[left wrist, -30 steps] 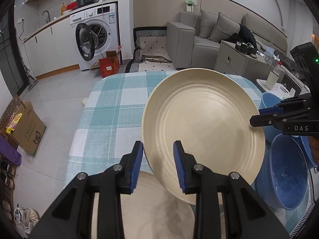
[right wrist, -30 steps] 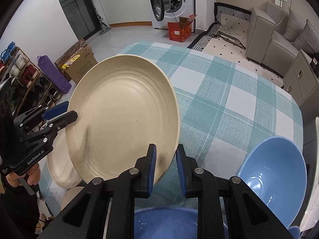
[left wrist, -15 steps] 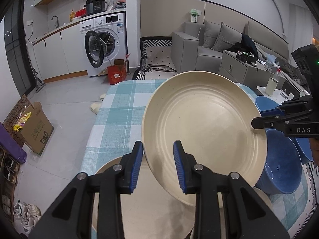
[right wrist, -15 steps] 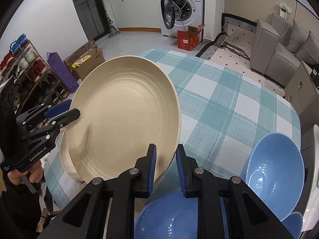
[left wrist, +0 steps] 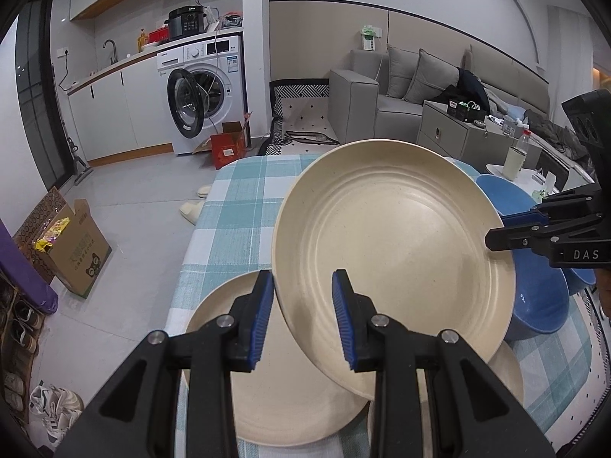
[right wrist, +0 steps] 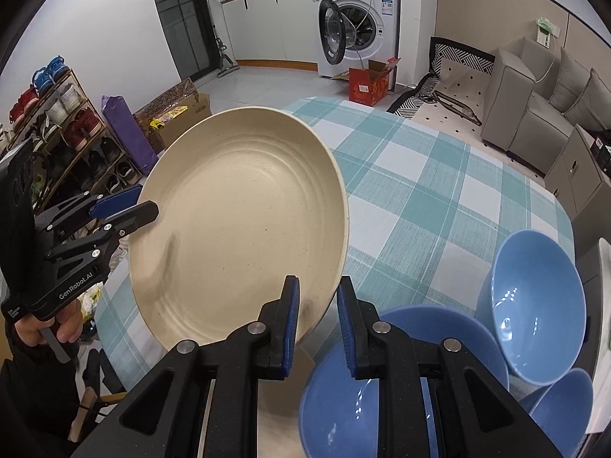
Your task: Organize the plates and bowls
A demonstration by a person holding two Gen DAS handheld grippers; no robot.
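A cream plate [left wrist: 393, 252] hangs tilted above the checked tablecloth [right wrist: 420, 198], held by opposite rims. My left gripper [left wrist: 301, 282] is shut on its near-left rim, and in the right wrist view the left gripper [right wrist: 141, 206] shows at the plate's [right wrist: 236, 229] left edge. My right gripper [right wrist: 317, 286] is shut on the opposite rim and appears as the right gripper [left wrist: 496, 234] in the left wrist view. A second cream plate [left wrist: 290, 393] lies on the table below, with another cream plate [left wrist: 504, 378] partly hidden beside it. Three blue bowls [right wrist: 534, 305] [right wrist: 343, 400] [right wrist: 565, 408] sit at the right.
The table's left edge [left wrist: 183, 267] drops to the tiled floor, with a cardboard box [left wrist: 72, 252] beside it. A shoe rack [right wrist: 61, 129] stands beyond. A washing machine [left wrist: 202, 95] and grey sofa [left wrist: 401, 91] are far back. A bottle [left wrist: 515, 156] stands on a side table.
Both grippers have carried the plate together toward the table's near end and slightly up. The cream plate below and a blue bowl under the right gripper have come into view.
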